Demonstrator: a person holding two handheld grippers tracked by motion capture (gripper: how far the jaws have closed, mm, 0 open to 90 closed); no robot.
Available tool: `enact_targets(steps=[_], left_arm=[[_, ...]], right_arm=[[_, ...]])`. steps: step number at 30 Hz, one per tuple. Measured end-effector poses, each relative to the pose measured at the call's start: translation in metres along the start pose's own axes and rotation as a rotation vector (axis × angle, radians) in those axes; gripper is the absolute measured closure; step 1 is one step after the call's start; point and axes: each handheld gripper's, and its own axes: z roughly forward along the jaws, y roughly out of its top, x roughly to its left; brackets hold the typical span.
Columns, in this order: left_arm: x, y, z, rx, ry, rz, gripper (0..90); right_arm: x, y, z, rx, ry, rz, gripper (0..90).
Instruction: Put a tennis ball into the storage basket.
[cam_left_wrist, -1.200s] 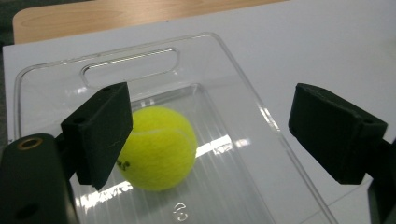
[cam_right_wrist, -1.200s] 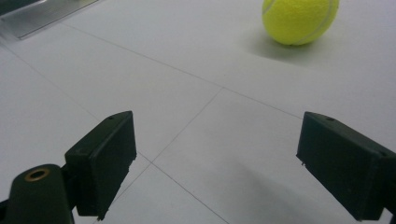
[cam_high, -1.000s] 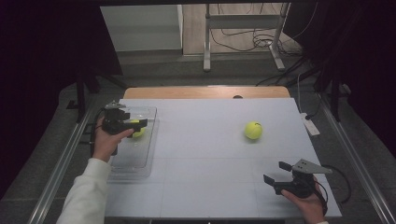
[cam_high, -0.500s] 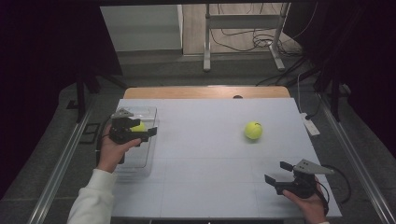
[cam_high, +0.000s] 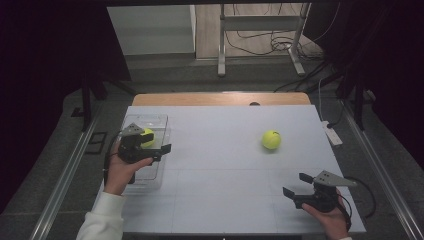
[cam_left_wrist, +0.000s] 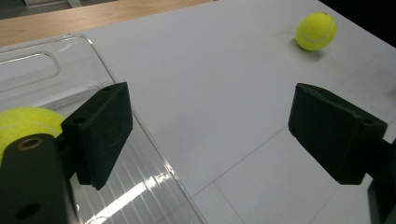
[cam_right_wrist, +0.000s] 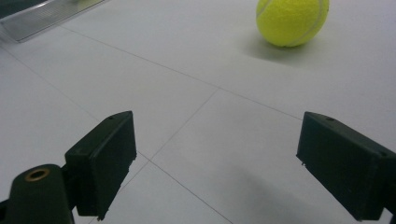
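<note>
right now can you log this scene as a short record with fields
surface: white table
container: clear bin at the table's left edge
ball in bin: tennis ball, behind the left gripper
loose ball: second tennis ball on the table, right of centre
left gripper: open, holds nothing, over the bin's right wall
right gripper: open, holds nothing, at the near right corner

- In the high view the white surface (cam_high: 225, 150) is evenly lit from above, while the room around it sinks into near black.
- The tennis ball (cam_high: 271, 139) throws a small, soft shadow on the side nearer the camera.
- A streak of glare lies on the ribbed floor of the clear bin (cam_left_wrist: 126, 196) in the left gripper view.
- Both gripper views are sharp farther off; the near black tool parts look slightly soft.
</note>
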Motion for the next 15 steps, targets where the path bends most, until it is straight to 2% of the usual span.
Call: enact_targets(steps=[7, 15], left_arm=[[-0.01, -0.002, -0.004, -0.032, -0.02, -0.001, 14.7], [-0.023, 0.0, 0.001, -0.036, -0.055, 0.007, 14.5]], right_arm=[[0.001, 0.001, 0.0, -0.004, 0.009, -0.005, 12.0], [0.0, 0.001, -0.001, -0.007, 0.009, -0.002, 12.0]])
